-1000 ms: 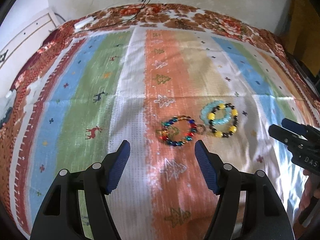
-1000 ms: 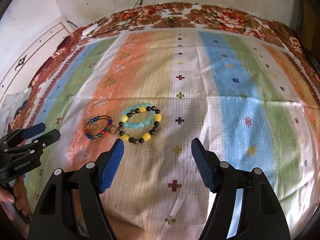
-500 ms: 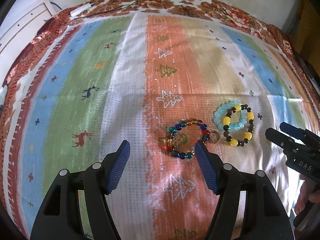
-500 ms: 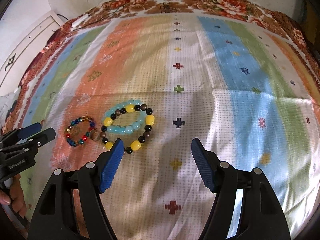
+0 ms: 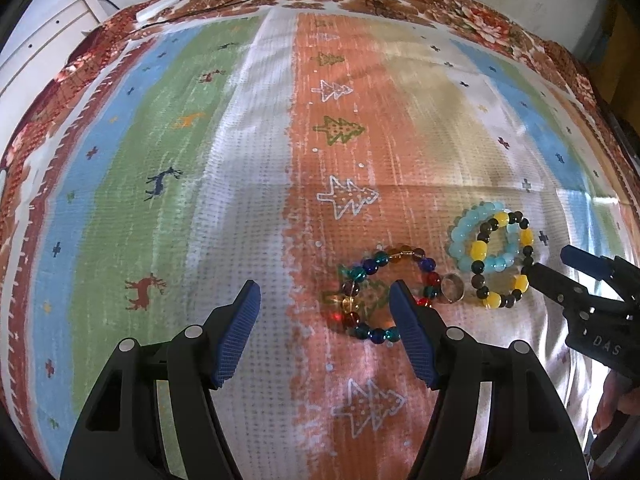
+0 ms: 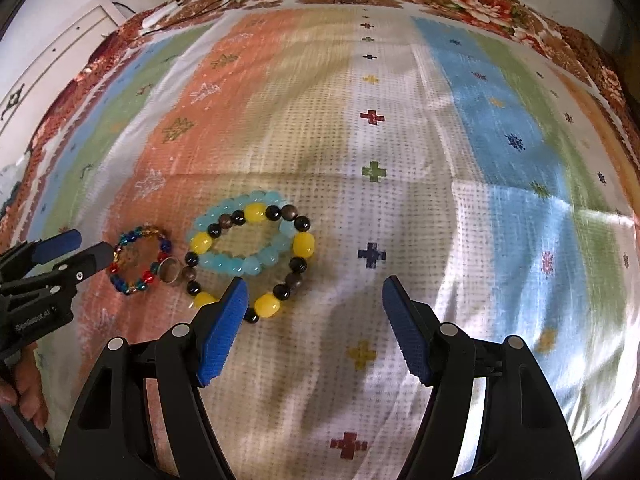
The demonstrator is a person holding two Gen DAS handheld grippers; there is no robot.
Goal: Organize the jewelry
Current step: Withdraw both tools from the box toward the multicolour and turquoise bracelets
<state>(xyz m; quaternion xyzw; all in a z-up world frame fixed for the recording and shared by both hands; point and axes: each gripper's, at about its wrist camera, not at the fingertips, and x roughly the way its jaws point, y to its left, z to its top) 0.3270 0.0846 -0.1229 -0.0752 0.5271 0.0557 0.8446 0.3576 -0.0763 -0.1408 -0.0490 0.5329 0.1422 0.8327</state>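
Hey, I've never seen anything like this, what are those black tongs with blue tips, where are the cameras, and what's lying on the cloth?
They are hand-held grippers, one per hand, each carrying a wide-angle camera looking along its jaws. One picture is from the left gripper, the other from the right gripper. On the striped cloth lie a multicolored bead bracelet, a small ring, a yellow-and-dark bead bracelet and a light blue bead bracelet overlapping it. Both jaws stand open; nothing is held.

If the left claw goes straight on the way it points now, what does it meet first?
Probably the bare striped cloth: between its open fingers lies only fabric. The multicoloured bead bracelet sits at its right finger, possibly brushed; depth is unclear.
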